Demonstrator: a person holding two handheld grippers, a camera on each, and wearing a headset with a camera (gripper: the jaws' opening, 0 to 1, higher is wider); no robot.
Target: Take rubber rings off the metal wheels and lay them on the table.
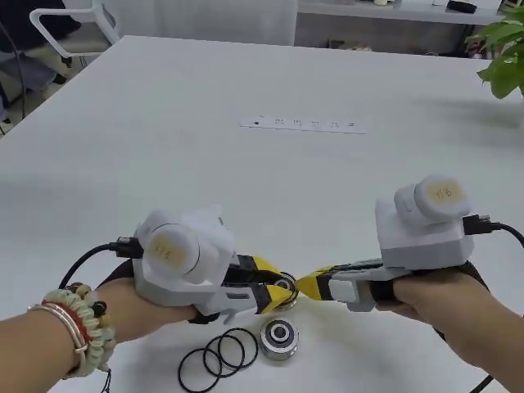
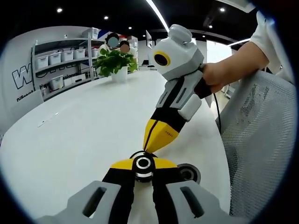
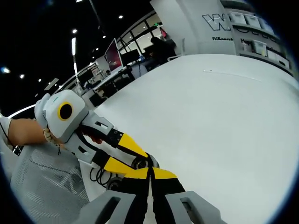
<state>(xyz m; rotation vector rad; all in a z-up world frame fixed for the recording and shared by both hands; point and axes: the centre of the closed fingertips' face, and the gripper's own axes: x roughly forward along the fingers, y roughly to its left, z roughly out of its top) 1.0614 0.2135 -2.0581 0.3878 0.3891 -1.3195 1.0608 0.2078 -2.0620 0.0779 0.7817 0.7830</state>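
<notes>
Loose rings [image 1: 214,358] lie nearest; left gripper [image 1: 281,292] clamps a wheel [image 2: 143,166], right gripper [image 1: 302,285] jaws closed at its rubber ring [image 2: 134,156]. If that tip slips, it likely snaps back.

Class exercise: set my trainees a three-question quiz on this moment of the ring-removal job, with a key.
1. How many loose rubber rings lie on the table?
2. True or false: the left gripper is open and holds nothing.
3. What rests on the table beside the rings? A. a second metal wheel B. a screwdriver C. a cup
Key: 1. three. 2. false: it is shut on the held wheel, with the right gripper shut, tips at its rim. 3. A.
</notes>
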